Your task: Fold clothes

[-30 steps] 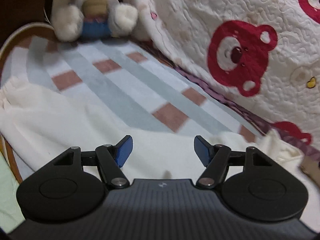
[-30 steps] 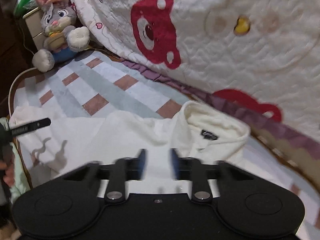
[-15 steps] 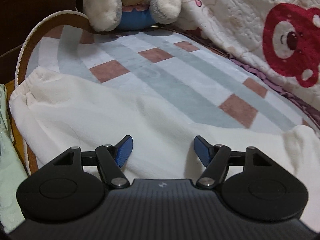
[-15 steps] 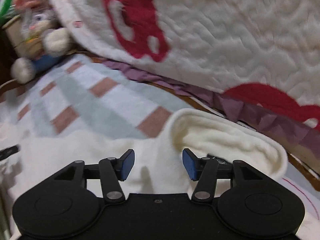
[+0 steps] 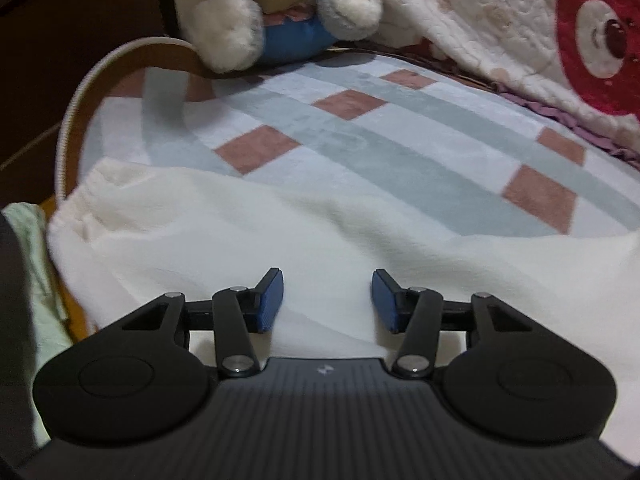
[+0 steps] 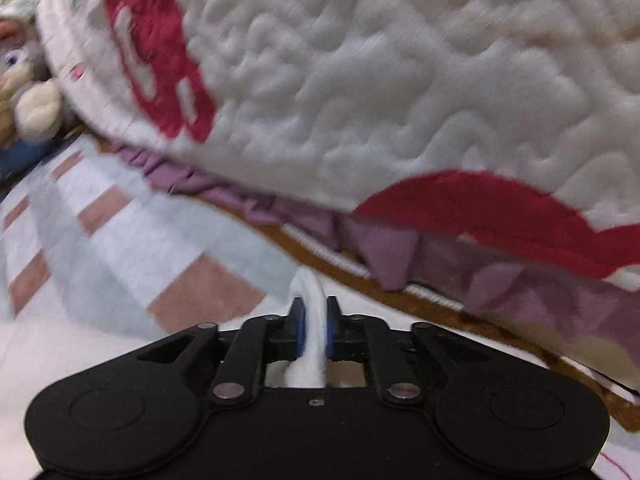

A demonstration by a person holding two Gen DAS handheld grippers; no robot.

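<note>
While the right gripper (image 6: pixel 313 330) is pinching a ridge of the cream garment (image 5: pixel 280 248), probably for folding, the left gripper (image 5: pixel 327 300) is hovering over the cloth, fingers spread. The checked blanket (image 5: pixel 400 148) is lying beneath it.

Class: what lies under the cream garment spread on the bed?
The cream garment lies on a checked blanket of grey, white and brown squares. How far the blanket runs beneath is covered.

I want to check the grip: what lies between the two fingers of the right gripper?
In the right wrist view, a fold of the cream garment is pinched between the blue pads of the right gripper; nothing else sits there.
</note>
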